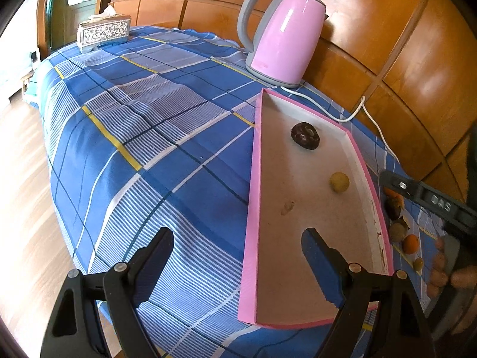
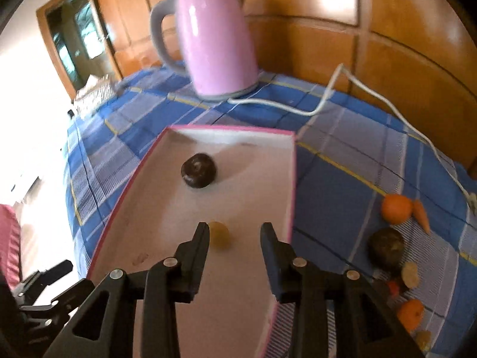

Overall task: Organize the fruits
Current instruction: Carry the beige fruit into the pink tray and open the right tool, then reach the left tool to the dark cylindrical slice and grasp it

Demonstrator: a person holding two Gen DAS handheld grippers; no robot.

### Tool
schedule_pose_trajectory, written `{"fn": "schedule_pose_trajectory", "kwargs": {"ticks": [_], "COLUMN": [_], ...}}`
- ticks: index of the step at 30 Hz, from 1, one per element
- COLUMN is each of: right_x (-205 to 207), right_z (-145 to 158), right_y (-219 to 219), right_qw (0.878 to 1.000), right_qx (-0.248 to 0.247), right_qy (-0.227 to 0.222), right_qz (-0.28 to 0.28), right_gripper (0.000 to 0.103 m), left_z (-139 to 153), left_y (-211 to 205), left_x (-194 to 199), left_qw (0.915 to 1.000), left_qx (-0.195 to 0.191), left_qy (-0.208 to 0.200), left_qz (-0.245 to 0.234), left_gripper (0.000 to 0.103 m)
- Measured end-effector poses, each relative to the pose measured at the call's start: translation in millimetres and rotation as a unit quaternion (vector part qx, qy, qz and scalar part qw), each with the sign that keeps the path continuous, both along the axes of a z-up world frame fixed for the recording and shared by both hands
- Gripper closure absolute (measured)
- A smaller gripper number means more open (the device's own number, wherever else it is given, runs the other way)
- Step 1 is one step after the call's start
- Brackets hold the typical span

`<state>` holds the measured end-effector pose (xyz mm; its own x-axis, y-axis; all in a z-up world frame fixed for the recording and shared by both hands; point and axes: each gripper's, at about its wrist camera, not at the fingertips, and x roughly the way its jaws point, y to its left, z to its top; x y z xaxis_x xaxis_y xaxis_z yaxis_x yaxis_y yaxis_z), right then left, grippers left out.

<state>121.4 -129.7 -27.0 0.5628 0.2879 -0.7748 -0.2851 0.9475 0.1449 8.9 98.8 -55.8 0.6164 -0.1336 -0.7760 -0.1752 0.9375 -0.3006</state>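
2 fruits already lie in the pink-rimmed tray [image 2: 293, 179] on the bench [image 1: 134, 137]: a dark round fruit [image 2: 198, 174] and a small yellow fruit [image 2: 220, 235]. We see the right tool [image 2: 234, 232] standing apart around the yellow one, pads clear; lift straight up. The left tool [image 1: 238, 238] hangs wide apart, empty. Loose fruits [image 2: 396, 208] wait beside the tray.

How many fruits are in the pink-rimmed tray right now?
2: a dark purple round fruit toward the shallow pink-rimmed tray's far end, and a small yellow round fruit nearer, beside the right gripper's left finger. None appear hidden.
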Motion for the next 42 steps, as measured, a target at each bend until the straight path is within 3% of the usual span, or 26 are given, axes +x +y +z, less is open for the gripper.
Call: {"fn": "schedule_pose_trajectory", "kwargs": {"ticks": [8,14,20,27,31,34,36,38,42], "right_x": [-34,-65,-97,-133,-148,-157,-163,-170,-171], "right_z": [5,5,-5,-39,-55,-65,-66,-69,-70], "right_y": [-57,-114,-180,-259,-282,-298,-302,-306,-303], "right_qw": [0.995,0.982,0.952,0.890,0.861,0.849,0.843,0.838,0.835], "right_qx": [0.000,-0.018,-0.045,-0.071,-0.086,-0.087,-0.090,-0.087,-0.092], "right_qy": [-0.025,-0.041,-0.045,-0.002,0.013,0.018,0.007,-0.002,-0.006], "right_qz": [-0.095,-0.184,-0.299,-0.450,-0.500,-0.521,-0.531,-0.539,-0.542], "right_gripper": [0.067,0.067,0.067,0.065,0.065,0.063,0.049,0.043,0.041], "left_z": [0,3,8,18,22,23,23,23,22], "left_y": [-5,-9,-14,-26,-32,-37,-41,-45,-55], "left_x": [-2,-3,-5,-6,-7,-7,-7,-7,-6], "left_qw": [1.0000,0.9999,0.9998,0.9984,0.9971,0.9963,0.9959,0.9954,0.9940], "left_qx": [0.000,0.002,0.011,0.033,0.044,0.050,0.053,0.057,0.062], "left_qy": [-0.001,-0.006,-0.014,-0.031,-0.039,-0.041,-0.041,-0.041,-0.041], "left_qz": [-0.005,-0.007,-0.013,-0.033,-0.048,-0.056,-0.060,-0.066,-0.081], "left_gripper": [0.015,0.015,0.015,0.015,0.015,0.015,0.015,0.015,0.015]}}
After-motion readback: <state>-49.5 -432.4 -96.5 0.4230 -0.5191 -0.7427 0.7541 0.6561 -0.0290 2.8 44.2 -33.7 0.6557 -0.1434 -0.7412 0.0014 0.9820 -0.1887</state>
